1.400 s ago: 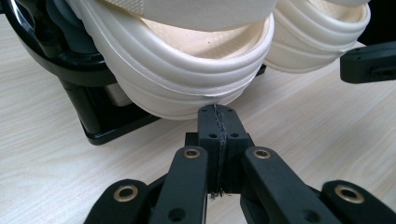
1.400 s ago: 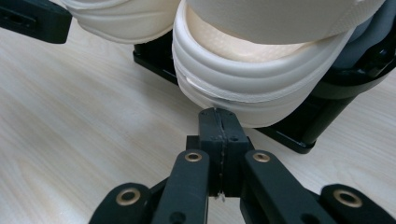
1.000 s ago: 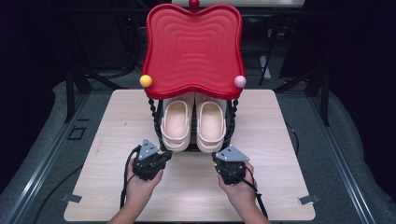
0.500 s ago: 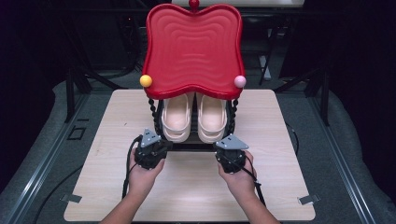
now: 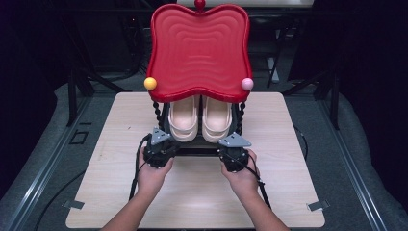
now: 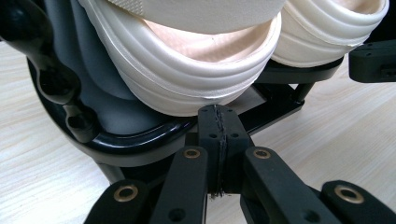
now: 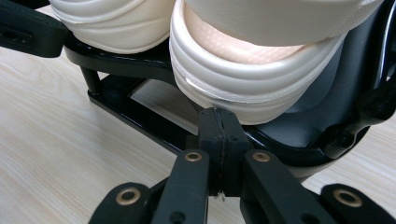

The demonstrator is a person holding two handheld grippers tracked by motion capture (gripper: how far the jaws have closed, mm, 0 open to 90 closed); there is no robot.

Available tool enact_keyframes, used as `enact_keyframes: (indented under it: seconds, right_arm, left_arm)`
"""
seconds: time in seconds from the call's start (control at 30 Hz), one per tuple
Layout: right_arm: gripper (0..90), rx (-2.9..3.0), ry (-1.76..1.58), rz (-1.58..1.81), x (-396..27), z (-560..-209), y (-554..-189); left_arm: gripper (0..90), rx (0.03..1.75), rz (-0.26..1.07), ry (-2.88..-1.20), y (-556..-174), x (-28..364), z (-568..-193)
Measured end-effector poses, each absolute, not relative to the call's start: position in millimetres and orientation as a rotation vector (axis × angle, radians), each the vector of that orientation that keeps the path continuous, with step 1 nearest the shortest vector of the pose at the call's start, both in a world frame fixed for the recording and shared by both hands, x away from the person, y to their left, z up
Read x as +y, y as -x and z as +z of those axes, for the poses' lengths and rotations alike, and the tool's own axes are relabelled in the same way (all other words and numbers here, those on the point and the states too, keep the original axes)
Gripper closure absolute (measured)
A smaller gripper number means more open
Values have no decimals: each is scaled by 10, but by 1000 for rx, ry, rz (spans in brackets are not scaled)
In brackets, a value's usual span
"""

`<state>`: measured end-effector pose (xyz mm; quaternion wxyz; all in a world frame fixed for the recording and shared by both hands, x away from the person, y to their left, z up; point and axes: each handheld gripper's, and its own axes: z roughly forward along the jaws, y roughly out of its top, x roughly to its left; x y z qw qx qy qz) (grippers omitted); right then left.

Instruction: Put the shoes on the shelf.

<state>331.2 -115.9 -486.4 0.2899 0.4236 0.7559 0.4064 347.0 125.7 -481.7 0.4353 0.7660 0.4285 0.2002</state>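
A pair of cream slippers stands on a black rack (image 5: 202, 150) under a red wavy tray top (image 5: 198, 50). In the high view the left slipper (image 5: 183, 119) and the right slipper (image 5: 216, 120) lie side by side, heels toward me. My left gripper (image 5: 162, 144) sits just in front of the left slipper's heel, jaws shut with nothing between them. In the left gripper view its tips (image 6: 218, 122) nearly touch the cream heel (image 6: 187, 88). My right gripper (image 5: 233, 147) is shut too, just below the right slipper's heel (image 7: 252, 84) in the right gripper view (image 7: 218, 123).
The rack stands on a light wooden table (image 5: 288, 144). A yellow ball (image 5: 150, 83) and a pink ball (image 5: 247, 83) mark the tray's front corners, on beaded black posts (image 5: 157, 111). Bare tabletop lies left, right and in front of the rack. Dark floor surrounds the table.
Both hands have moved forward across the table toward the rack, bringing the grippers up to the slippers' heels. The jaws stayed shut.
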Motion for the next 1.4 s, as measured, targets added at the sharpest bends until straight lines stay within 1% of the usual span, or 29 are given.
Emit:
enact_keyframes:
  seconds: [0.5, 1.17, 1.3, 1.4]
  right_arm:
    - [900, 2021, -1150, 1088, -1089, -4871, -3443]
    - [898, 2027, -1164, 1064, -1031, -4925, -3508]
    - [867, 2026, -1164, 1082, -1035, -4933, -3500]
    - [864, 2008, -1163, 1092, -1065, -4932, -3465]
  left_arm:
    - [899, 1090, 487, -1889, -3577, 1214, -4859]
    - [898, 1112, 490, -1896, -3648, 1184, -4909]
    - [897, 1103, 498, -1897, -3636, 1192, -4913]
    - [886, 1097, 499, -1885, -3609, 1214, -4905]
